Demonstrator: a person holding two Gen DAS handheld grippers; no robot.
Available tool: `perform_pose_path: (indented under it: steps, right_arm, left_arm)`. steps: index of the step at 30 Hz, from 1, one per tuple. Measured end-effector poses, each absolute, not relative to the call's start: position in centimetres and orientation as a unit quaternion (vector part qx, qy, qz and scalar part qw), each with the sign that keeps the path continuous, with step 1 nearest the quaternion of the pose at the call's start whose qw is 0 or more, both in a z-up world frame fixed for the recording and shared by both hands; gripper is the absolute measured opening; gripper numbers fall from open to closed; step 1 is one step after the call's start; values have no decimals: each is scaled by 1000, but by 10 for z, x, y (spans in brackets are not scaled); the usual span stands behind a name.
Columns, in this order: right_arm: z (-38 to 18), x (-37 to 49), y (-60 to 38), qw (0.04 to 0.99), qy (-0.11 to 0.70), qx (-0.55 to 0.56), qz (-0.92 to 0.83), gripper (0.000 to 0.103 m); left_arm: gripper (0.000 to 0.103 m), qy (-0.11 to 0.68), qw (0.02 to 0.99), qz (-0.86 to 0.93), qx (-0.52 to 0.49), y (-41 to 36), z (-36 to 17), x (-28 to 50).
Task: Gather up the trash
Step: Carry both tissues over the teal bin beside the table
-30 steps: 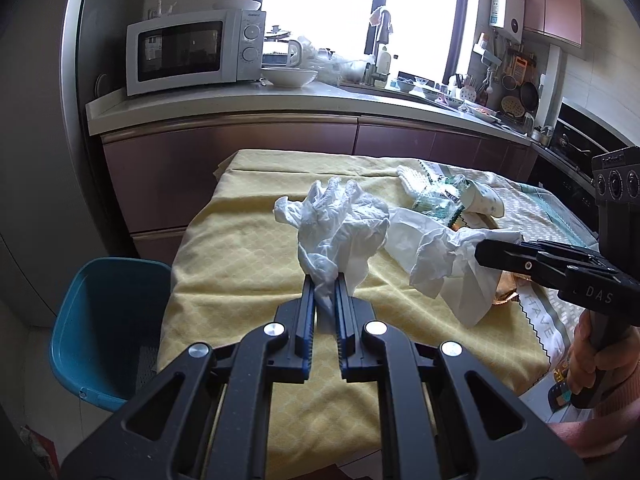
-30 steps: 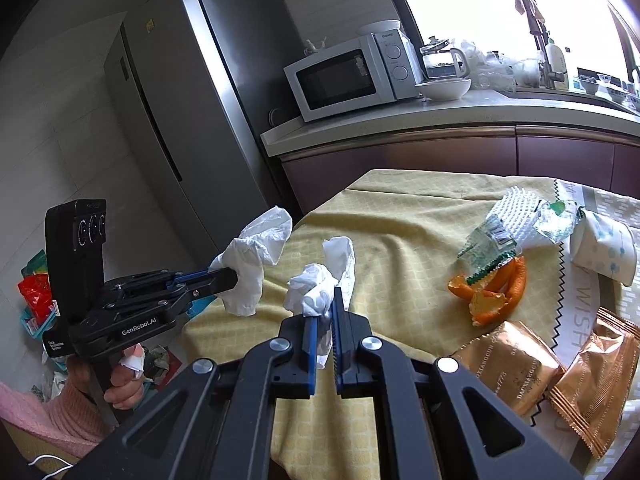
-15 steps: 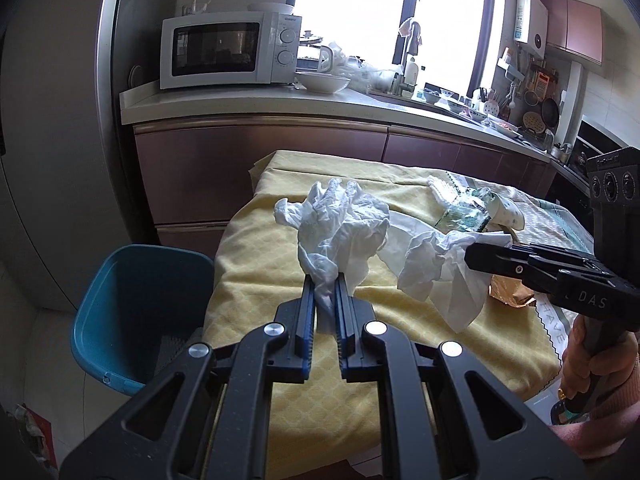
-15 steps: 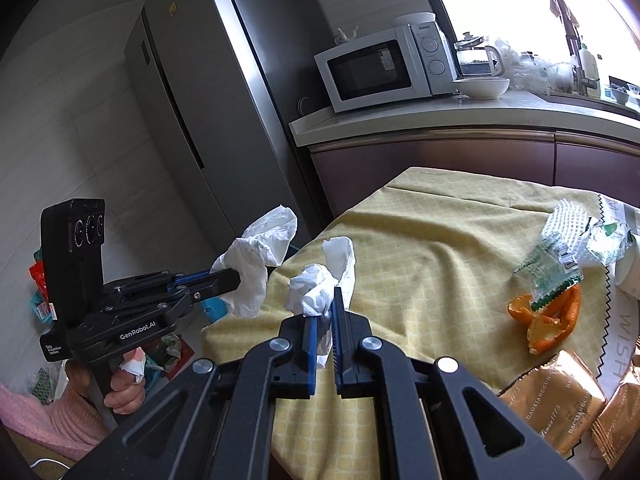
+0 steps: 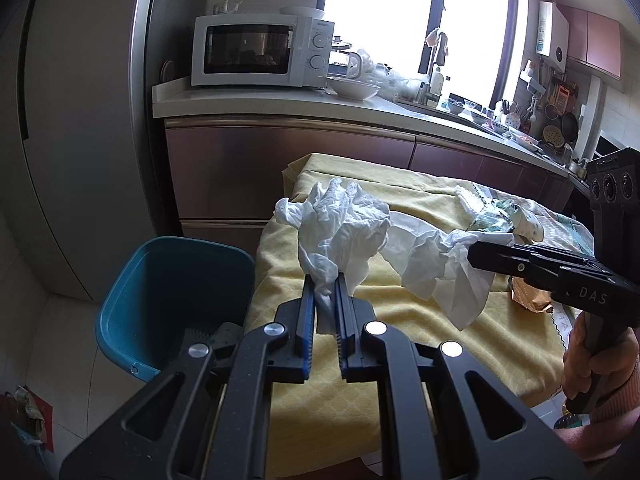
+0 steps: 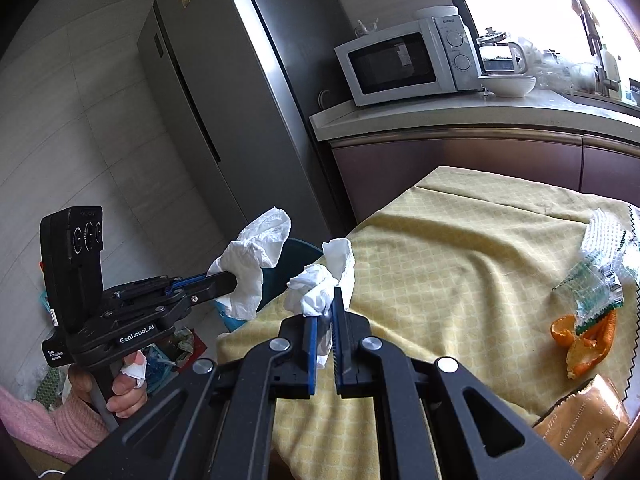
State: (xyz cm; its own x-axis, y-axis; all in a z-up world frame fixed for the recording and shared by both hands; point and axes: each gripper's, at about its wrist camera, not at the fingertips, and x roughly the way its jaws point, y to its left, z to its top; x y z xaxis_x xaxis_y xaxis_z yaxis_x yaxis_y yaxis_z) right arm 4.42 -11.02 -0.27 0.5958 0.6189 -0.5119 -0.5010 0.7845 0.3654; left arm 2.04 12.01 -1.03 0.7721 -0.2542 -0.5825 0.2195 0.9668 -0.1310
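Note:
My left gripper is shut on a crumpled white tissue and holds it above the left end of the yellow-clothed table. In the right wrist view the same left gripper shows at the left with its tissue. My right gripper is shut on a second crumpled white tissue; the left wrist view shows the right gripper with that tissue hanging from it. A teal bin stands on the floor by the table's left end, below and left of both grippers.
Orange peel, a clear plastic wrapper, a white foam net and gold snack packets lie on the cloth. A fridge, a counter with a microwave and a sink stand behind. Bags lie on the floor.
Both grippers have carried their tissues leftwards, towards the table's left end. The teal bin has come closer and more to the middle of the left wrist view. Both grips are unchanged.

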Motion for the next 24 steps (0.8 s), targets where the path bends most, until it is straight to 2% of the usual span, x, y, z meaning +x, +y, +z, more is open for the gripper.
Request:
perform_pose_path:
  steps: [24]
  right_arm:
    - [0,64,-70,868,331,79,362,5]
  left_arm:
    - [10,315,945,-71,-45,159,-10,14]
